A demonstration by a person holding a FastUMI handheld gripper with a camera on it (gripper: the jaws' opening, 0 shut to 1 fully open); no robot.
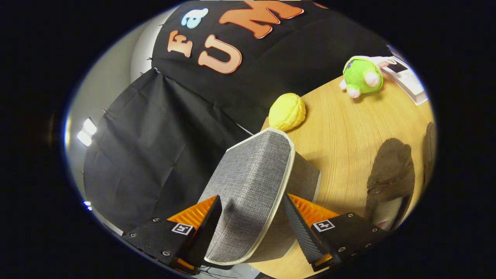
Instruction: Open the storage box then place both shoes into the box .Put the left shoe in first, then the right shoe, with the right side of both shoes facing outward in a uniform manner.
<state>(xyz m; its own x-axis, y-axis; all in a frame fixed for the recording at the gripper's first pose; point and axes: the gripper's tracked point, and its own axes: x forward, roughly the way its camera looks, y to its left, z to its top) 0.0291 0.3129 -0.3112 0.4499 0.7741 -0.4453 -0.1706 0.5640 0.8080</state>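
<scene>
As the view tilts, gripper (254, 217) fingers astride grey storage-box lid (250, 182)

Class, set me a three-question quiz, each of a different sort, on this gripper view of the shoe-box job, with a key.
1. True or false: the lid lies between the gripper fingers.
2. What sits just beyond the box on the table? A) yellow toy B) cup C) book
3. Fill in: the brown ____ lies to the right of the box.

Key: 1 true; 2 A; 3 shoe.
</scene>
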